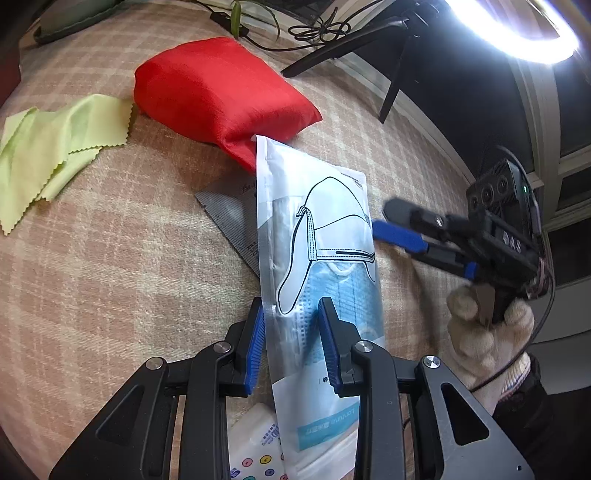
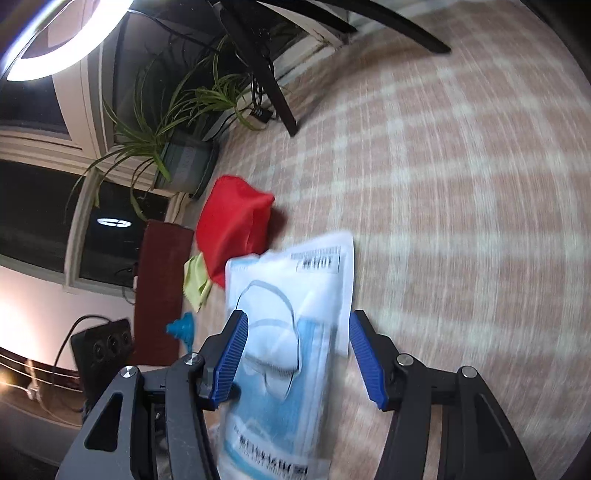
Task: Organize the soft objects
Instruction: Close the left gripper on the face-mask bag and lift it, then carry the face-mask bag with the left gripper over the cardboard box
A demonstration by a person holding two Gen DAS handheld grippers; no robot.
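plaid tablecloth (image 1: 110,266); ring light (image 1: 517,33); potted spider plant (image 2: 177,147); tripod legs (image 2: 266,74)

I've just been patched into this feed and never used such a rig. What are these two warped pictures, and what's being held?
Each picture comes from a fisheye camera on a hand-held gripper, looking along its blue fingers. A gloved person holds both. In the left view, the left gripper is closed on a mask packet; the right gripper hangs beside it. The right view shows the right gripper open around a similar packet. On the checked cloth lie a red cushion and a green rag.
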